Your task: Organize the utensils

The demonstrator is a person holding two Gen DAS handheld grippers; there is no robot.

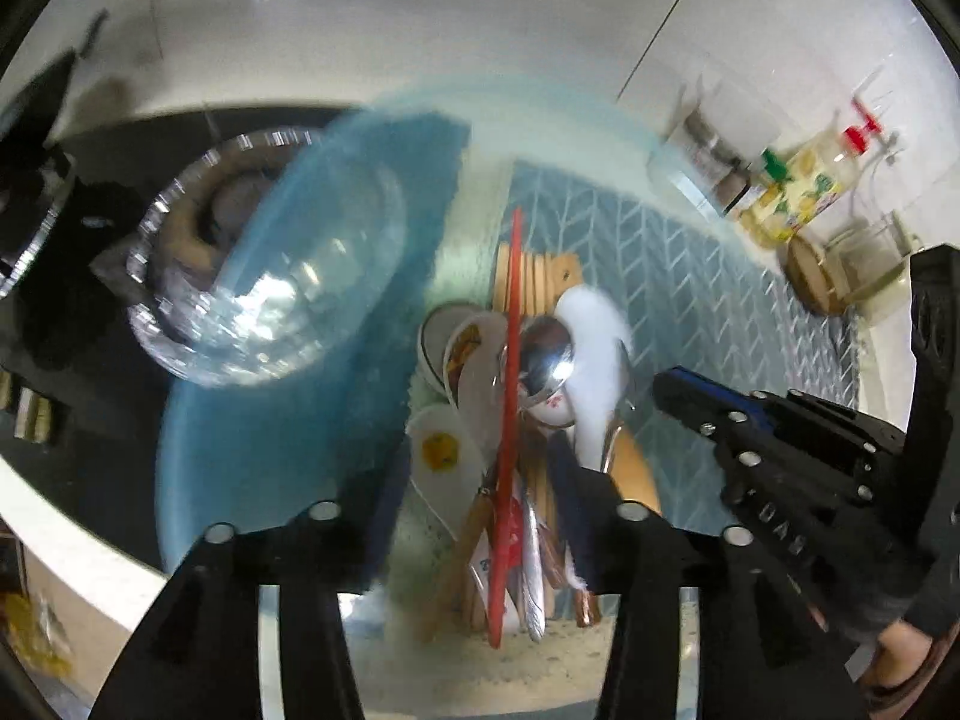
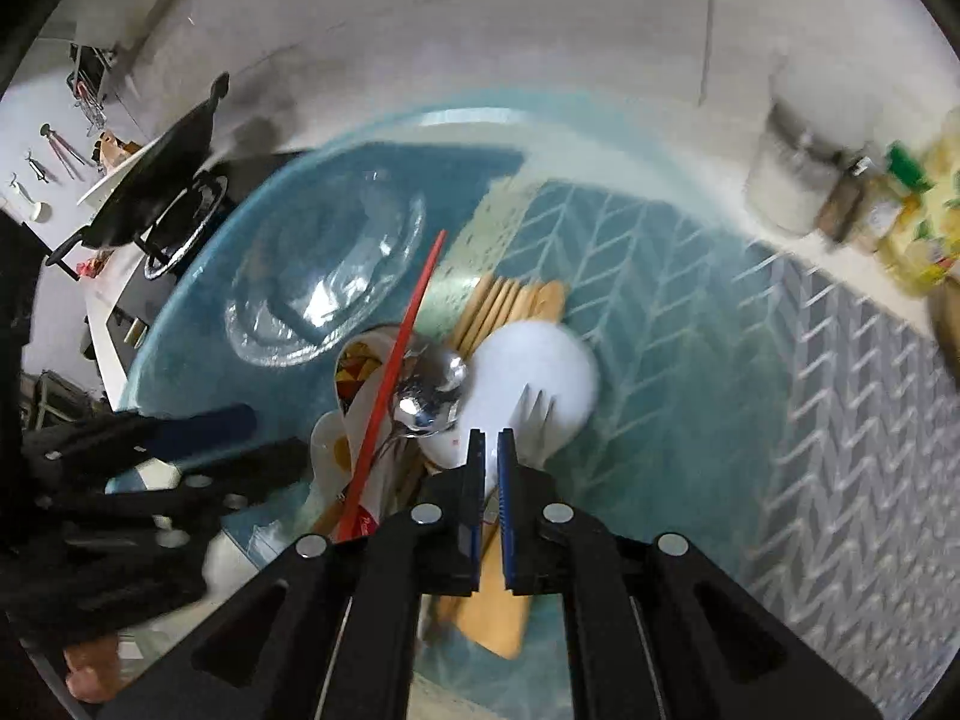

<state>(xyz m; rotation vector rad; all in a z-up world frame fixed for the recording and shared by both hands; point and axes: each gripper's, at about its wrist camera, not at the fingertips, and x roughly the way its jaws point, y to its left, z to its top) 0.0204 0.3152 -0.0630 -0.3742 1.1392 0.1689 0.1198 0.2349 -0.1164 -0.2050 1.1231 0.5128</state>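
utensils piled at centre in the left wrist view, red chopstick across the metal spoon. left claw spread wide, holding nothing, straddling the handles; glass bowl at nine o'clock on the blue mat. right wrist view now: right claw pinched nearly closed at six o'clock, apparently on the white fork handle, though contact is hard to confirm. risk: lifting could drag the tangled red chopstick and scatter the heap toward the bowl.

One glass bowl, one red chopstick, one fork
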